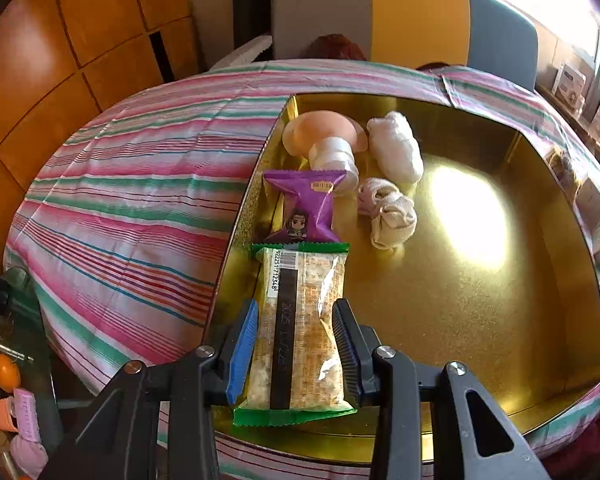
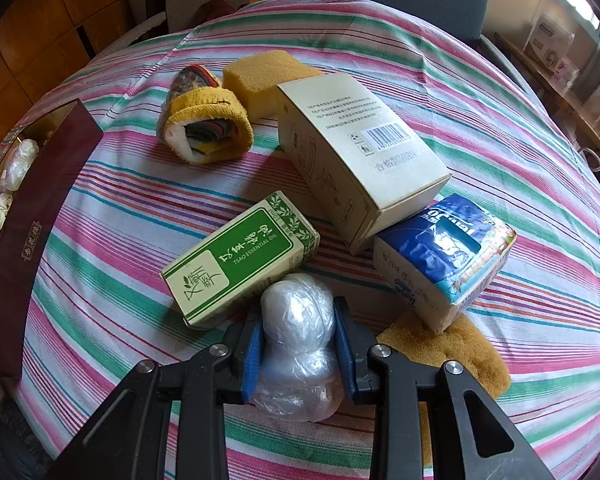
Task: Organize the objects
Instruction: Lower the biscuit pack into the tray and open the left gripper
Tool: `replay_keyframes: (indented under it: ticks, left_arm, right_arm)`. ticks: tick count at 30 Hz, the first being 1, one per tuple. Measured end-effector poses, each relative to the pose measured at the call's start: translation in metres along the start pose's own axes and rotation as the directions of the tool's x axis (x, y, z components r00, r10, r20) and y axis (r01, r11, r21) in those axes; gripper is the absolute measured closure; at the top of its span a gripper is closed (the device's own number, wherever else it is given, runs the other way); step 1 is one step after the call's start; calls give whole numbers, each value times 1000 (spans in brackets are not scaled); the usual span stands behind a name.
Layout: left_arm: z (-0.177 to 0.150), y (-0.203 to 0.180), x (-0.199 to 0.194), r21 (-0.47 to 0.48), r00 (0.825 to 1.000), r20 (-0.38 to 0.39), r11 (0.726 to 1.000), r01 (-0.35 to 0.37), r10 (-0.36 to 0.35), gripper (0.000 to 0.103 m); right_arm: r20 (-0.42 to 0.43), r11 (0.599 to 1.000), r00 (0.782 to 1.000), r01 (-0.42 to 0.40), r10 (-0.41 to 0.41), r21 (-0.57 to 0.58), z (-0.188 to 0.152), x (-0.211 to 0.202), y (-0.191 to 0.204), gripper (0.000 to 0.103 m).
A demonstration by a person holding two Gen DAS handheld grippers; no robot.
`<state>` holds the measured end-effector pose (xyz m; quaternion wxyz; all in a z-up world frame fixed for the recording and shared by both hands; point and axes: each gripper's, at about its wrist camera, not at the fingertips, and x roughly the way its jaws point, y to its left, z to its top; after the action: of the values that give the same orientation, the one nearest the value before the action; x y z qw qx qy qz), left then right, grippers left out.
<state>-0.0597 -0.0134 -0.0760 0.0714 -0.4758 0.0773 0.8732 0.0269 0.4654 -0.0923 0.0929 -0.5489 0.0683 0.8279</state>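
My left gripper (image 1: pixel 296 308) reaches down into a gold tray (image 1: pixel 480 300). A green-edged snack packet (image 1: pixel 300 276) lies between its blue pads, which touch both of its sides; the packet's near end rests over the tray's rim. Beyond it in the tray lie a purple snack packet (image 1: pixel 306 208), a peach mushroom-shaped toy (image 1: pixel 320 136) and two white rolled socks (image 1: pixel 396 148). My right gripper (image 2: pixel 298 316) is shut on a crumpled clear plastic bundle (image 2: pixel 296 380) just above the striped tablecloth (image 2: pixel 120 208).
Around the right gripper lie a green essential-oil box (image 2: pixel 240 256), a beige carton (image 2: pixel 356 156), a blue tissue pack (image 2: pixel 444 256), two yellow sponges (image 2: pixel 260 76), and a rolled yellow cloth (image 2: pixel 208 120). The tray's maroon wall (image 2: pixel 40 200) stands at the left.
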Motion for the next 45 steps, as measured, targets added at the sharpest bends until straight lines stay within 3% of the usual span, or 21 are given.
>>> replay_keyframes:
  ticks: [6,18,36,39,45]
  left_arm:
    - [4,3,-17,-48,998,59,999,-3,6,65]
    - [12,-10,-41,-37,992,124,999,17,-12,65]
    - [8,-10,-51,-49,988,146,997,65,-57,65]
    - [8,-7,-52,-50,987,153,997,66,-58,65]
    - [6,-2,-51,-68,986,155,995,73,-62,65]
  right_arm:
    - [5,1000,1000,12,-12,-12,-1,-2,0,71]
    - [14,999,1000,26,-26,-22,-4,-3,4,71]
    - [27,998,998,61,-60,-30,-3,-2,8,71]
    - [15,997,997,82,-82,-9,0,-7,7,72]
    - [98,995,991,87,-92,54,3,-46,3,72]
